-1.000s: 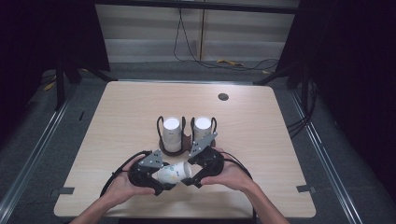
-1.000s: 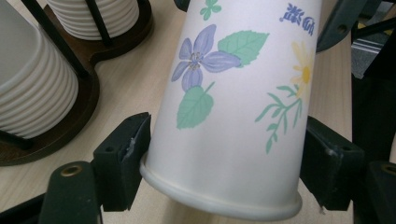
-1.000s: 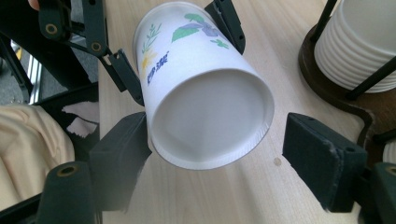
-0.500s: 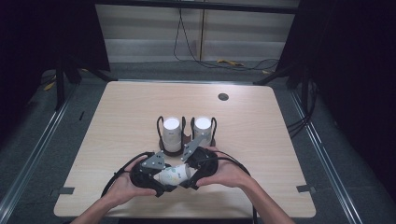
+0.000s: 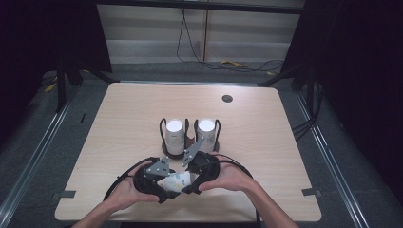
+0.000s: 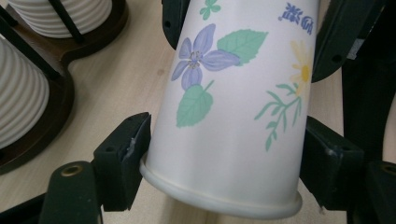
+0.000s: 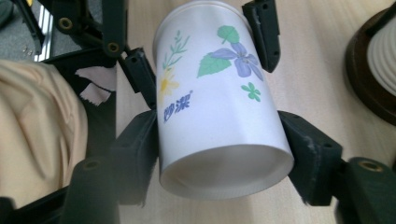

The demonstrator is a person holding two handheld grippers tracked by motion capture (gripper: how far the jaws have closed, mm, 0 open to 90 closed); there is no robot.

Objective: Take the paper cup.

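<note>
High view: both hands low at the near edge of the pale wooden table (image 5: 119, 123), meeting nose to nose. Left gripper (image 5: 164, 185) and right gripper (image 5: 190, 178) both on a white paper cup printed w/ flowers and green leaves (image 5: 174, 181), which lies on its side between them, just above the tabletop. Behind them, near but apart, a dark wooden holder w/ black wire loops (image 5: 188, 142) carries two ribbed white cups (image 5: 174, 130), standing upright side by side. Small black round grommet (image 5: 227, 99) well apart, toward the far edge.

Left gripper view: floral cup (image 6: 233, 102) fills the gap btw the two black jaws, rolled rim end nearest the camera. Both pads press the cup's sides, so this claw is clamped on it. Other gripper's jaws sit on the far end of the cup. Ribbed cups and holder base at upper left.

Right gripper view: same cup (image 7: 219, 102), open mouth toward the camera. Jaws have just been closing, and now both pads touch the cup wall right by the mouth, so this claw grips it too. Left gripper's jaws hold the far end. A hand (image 7: 37, 135) at left, holder edge at right.
</note>
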